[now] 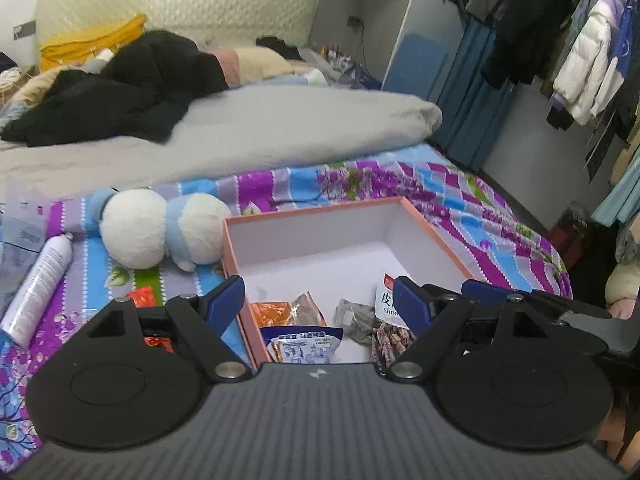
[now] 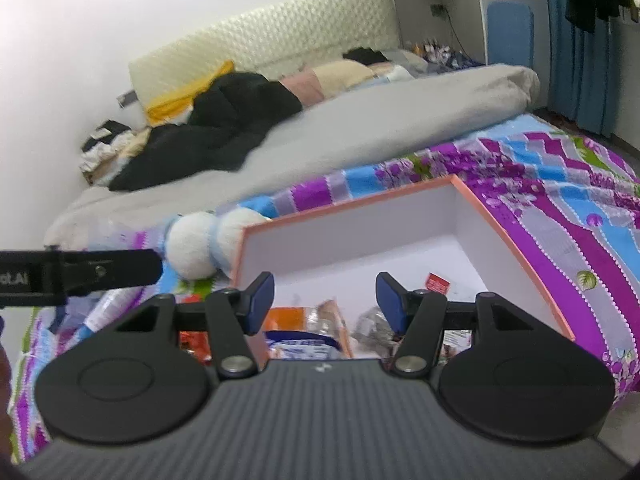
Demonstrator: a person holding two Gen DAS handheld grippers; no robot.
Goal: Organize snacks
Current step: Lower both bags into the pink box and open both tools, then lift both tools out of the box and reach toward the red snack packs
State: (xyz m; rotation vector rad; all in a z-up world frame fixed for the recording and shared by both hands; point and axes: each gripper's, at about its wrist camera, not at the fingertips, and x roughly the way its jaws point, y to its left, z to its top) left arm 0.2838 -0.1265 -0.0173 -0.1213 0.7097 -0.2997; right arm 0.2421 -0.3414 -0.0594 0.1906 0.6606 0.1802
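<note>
— Two grippers, what state?
— Left gripper (image 1: 320, 304) gapes wide, grasping nothing; right gripper (image 2: 325, 300) is parted too, its pads bare.
— And the snacks?
— Snack packets (image 1: 304, 336) lie low centre, inside the pink-rimmed box (image 1: 320, 210). One orange packet (image 1: 142, 295) sits outside, lower left.

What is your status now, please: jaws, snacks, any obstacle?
Left gripper and right gripper: jaws open, empty. Several snack packets in pink box; red packet outside on bedsheet. Nothing in the way.
</note>
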